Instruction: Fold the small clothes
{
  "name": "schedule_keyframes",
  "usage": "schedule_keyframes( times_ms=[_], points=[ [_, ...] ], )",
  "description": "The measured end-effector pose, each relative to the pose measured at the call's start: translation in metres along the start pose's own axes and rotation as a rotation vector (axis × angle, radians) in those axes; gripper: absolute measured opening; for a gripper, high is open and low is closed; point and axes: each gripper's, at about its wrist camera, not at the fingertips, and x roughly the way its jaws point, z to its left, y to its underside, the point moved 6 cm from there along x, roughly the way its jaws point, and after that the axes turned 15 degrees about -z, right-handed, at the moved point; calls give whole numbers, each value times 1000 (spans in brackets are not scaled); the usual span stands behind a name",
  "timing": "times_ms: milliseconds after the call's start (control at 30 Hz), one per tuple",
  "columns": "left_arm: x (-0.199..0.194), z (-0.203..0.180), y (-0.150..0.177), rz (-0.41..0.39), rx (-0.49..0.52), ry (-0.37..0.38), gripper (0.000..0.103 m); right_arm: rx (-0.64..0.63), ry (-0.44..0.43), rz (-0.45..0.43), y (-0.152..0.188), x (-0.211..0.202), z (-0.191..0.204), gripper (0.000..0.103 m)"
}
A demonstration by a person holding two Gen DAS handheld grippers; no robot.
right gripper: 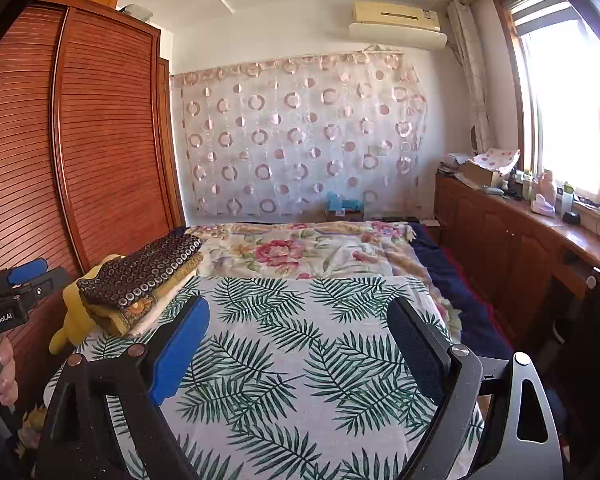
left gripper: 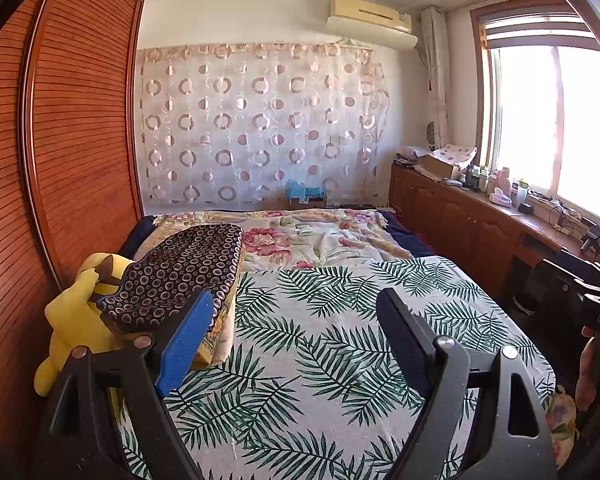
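Observation:
A stack of folded clothes lies at the bed's left edge, topped by a dark piece with a ring pattern over yellow and cream pieces. My left gripper is open and empty above the palm-leaf cloth, just right of the stack. My right gripper is open and empty above the same cloth. The left gripper also shows at the left edge of the right wrist view. The right gripper's body shows at the right edge of the left wrist view.
A yellow plush toy sits beside the stack against the wooden wardrobe. A floral blanket covers the far half of the bed. A low wooden cabinet with clutter runs under the window at right.

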Motion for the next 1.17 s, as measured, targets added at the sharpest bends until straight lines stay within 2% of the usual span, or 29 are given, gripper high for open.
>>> schedule_keyframes(
  times_ms=[1167],
  points=[
    [0,0,1,-1,2,1,84,-1,-5,2,-1,2,-7,91]
  ],
)
